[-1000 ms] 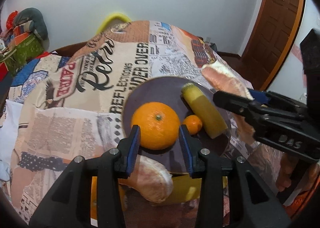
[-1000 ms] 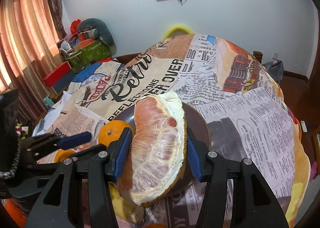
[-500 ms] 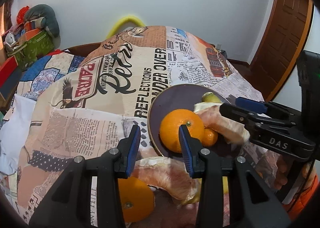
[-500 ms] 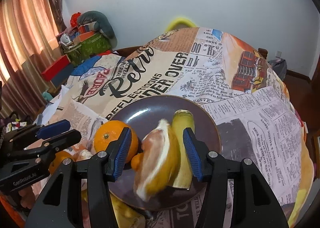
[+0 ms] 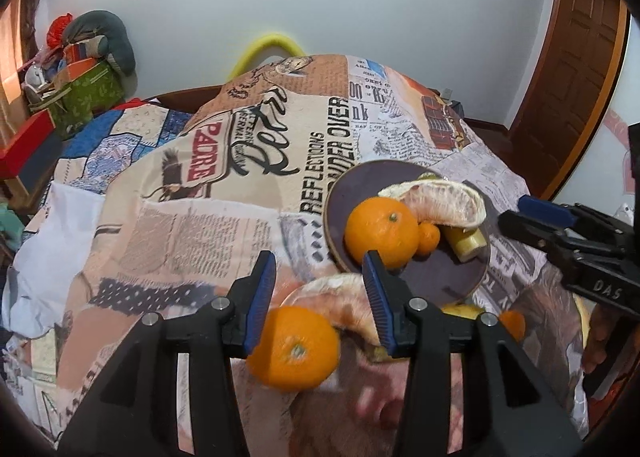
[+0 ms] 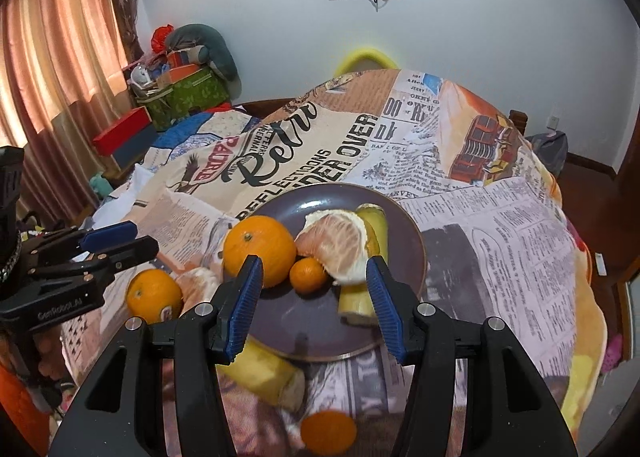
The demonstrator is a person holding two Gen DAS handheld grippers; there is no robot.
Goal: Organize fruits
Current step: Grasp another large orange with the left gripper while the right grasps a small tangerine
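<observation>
- Since a second ago, the right gripper [image 6: 314, 299] has let its pomelo wedge [image 6: 337, 243] go: the wedge now lies on the dark plate [image 6: 404, 253], and the jaws stand open with nothing between them, drawn back over the plate's near rim.
- Meanwhile the left gripper [image 5: 318, 299] has pulled away from the large orange on the plate [image 5: 380, 232]. Its jaws are opening, empty, and no pad presses on anything.
- The loose orange [image 5: 294, 348] sits on the newspaper-print cloth [image 5: 180, 241] just below and in front of the left gripper, slightly toward its left finger; seen from the right wrist it is the orange [image 6: 155, 294] off the plate's left side.
- That puts the left hand much nearer to it than the right; I judge it the likely next pick, though the second pomelo piece [image 5: 340, 303] touching it is as close.
- Being round, the orange offers no long axis to line up with; the pomelo piece curves across the gripper's line.
- It looks glossy, bright and firm, stem dimple facing the camera, a little blurred.
- A small orange [image 6: 308, 275] and a pale yellow stalk piece [image 6: 362, 285] share the plate; another stalk piece [image 6: 264, 373] and a small orange [image 6: 329, 432] lie on the cloth near the right gripper.
</observation>
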